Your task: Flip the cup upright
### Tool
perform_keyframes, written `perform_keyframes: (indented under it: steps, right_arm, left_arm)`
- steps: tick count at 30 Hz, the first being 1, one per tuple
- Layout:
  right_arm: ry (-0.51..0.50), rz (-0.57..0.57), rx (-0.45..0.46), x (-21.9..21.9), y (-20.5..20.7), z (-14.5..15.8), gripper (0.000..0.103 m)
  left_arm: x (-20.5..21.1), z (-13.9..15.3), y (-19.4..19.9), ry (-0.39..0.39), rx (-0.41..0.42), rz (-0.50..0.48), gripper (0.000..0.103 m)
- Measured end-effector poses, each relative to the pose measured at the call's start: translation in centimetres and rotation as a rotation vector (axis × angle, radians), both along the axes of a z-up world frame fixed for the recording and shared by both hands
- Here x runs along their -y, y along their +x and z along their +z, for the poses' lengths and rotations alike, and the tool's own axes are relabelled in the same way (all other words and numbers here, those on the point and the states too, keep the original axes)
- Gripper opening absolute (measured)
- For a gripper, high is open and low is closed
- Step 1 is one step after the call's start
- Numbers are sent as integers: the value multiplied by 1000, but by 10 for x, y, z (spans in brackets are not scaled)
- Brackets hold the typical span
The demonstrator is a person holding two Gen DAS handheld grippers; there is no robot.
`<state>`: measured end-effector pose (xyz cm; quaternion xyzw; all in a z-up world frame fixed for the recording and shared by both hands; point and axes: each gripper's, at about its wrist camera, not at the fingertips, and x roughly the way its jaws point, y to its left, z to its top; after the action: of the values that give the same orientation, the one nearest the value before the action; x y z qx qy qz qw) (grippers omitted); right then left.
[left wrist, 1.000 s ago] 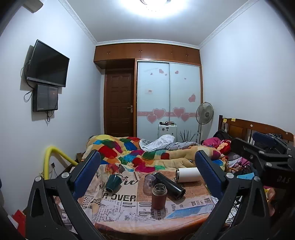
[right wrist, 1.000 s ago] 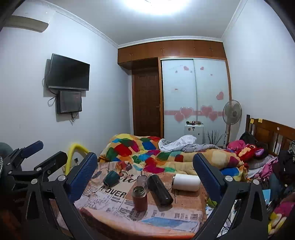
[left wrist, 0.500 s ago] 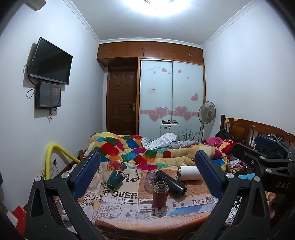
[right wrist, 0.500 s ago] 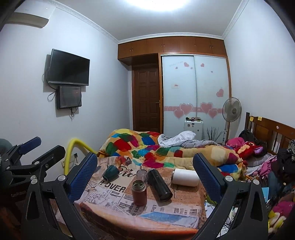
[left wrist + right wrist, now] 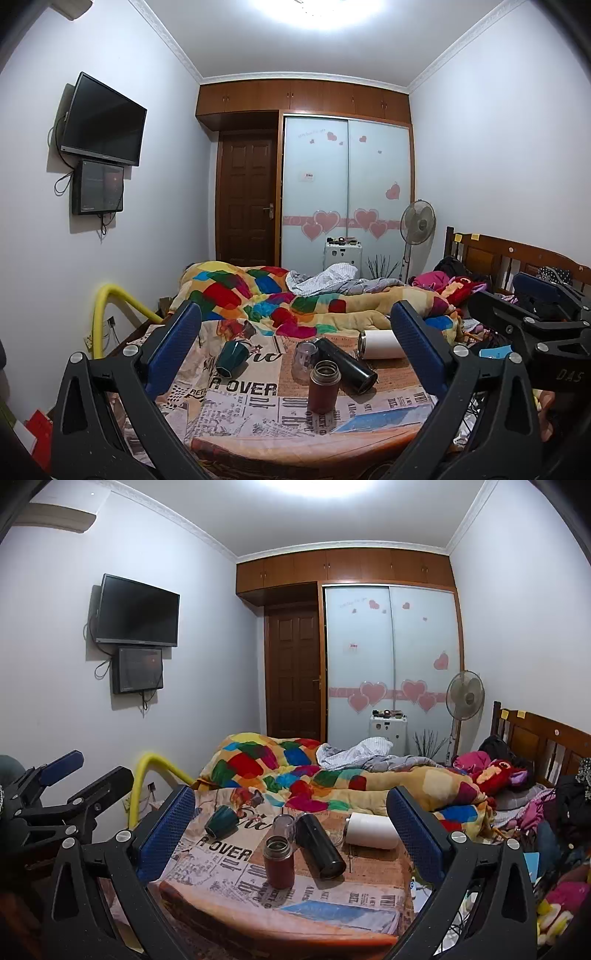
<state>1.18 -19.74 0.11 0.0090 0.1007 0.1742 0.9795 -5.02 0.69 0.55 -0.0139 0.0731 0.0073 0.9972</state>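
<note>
A dark green cup point(image 5: 232, 358) lies on its side on the newspaper-print table point(image 5: 236, 417), mouth toward me; it also shows in the right wrist view point(image 5: 221, 820). A maroon flask point(image 5: 324, 386) point(image 5: 279, 861) stands upright near the front. A black flask point(image 5: 345, 364) point(image 5: 320, 845) and a white cup point(image 5: 380, 344) point(image 5: 371, 829) lie on their sides. A clear glass point(image 5: 304, 357) point(image 5: 283, 825) stands behind the maroon flask. My left gripper point(image 5: 295, 350) and right gripper point(image 5: 291, 830) are both open and empty, held back from the table's front edge.
A bed with a colourful quilt point(image 5: 295, 299) lies behind the table. A yellow tube point(image 5: 110, 306) arcs at the left. Clothes and toys point(image 5: 517, 794) pile at the right by the headboard. A fan point(image 5: 417, 225) stands by the wardrobe.
Both views have tilted slightly downward and drifted; the table sits a little lower and closer in frame. Nothing on the table has moved. Both grippers stay open.
</note>
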Motion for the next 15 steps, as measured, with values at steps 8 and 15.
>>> perform_keyframes:
  steps: [8,15]
  right_arm:
    - [-2,-1,-2,0,0,1,103]
    - [-1,-1,-3,1,0,0,103]
  left_arm:
    - [0,-2,5,0,-13,1,103]
    - [-1,-3,9,-10,-24,-5,103]
